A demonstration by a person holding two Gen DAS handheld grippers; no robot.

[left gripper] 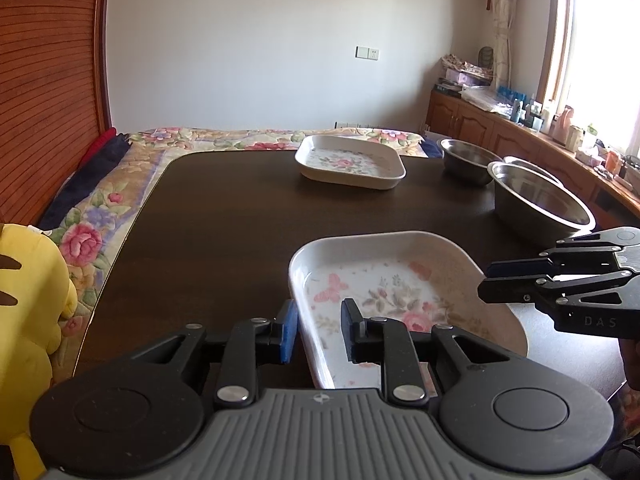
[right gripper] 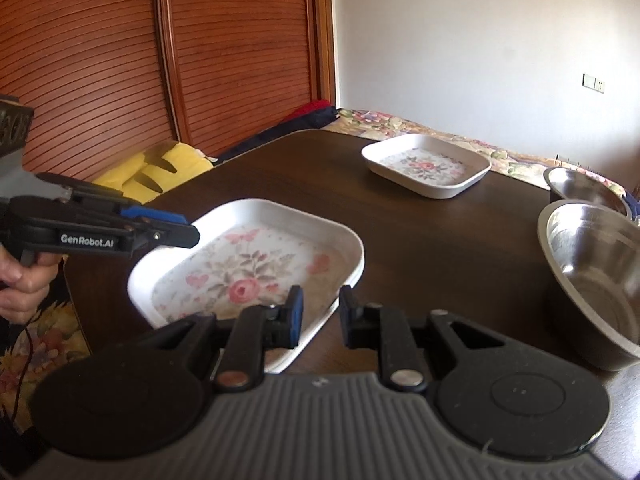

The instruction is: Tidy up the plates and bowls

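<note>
Two floral plates and the steel bowls are spread over the dark table (left gripper: 224,216), so the sorting looks barely begun; nothing is stacked yet that I can make out. The near plate (left gripper: 400,280) sits at the front of the table, just ahead of both tools; the far plate (left gripper: 350,160) lies well apart from it toward the back edge, beside the flowered bedspread (left gripper: 120,208). On the right stands the large steel bowl (right gripper: 592,280), and behind it the small steel bowl (right gripper: 584,190); from the left camera a further rim seems to peek between them, though I cannot tell whether that is a third bowl. The left gripper (left gripper: 318,330) has its jaws parted astride the near plate's left rim, one blue pad outside the wall and the other over the inside, not yet pressing as far as I can judge. The right gripper (right gripper: 320,316) is likewise spread, one finger above the plate's near right corner and the other over bare table; it holds nothing. My guess is the near plate is about to be lifted and set on the far one, with the bowls to be nested afterwards; all of that is still to do. A yellow plush toy (left gripper: 28,300) sits off the table's left side.
</note>
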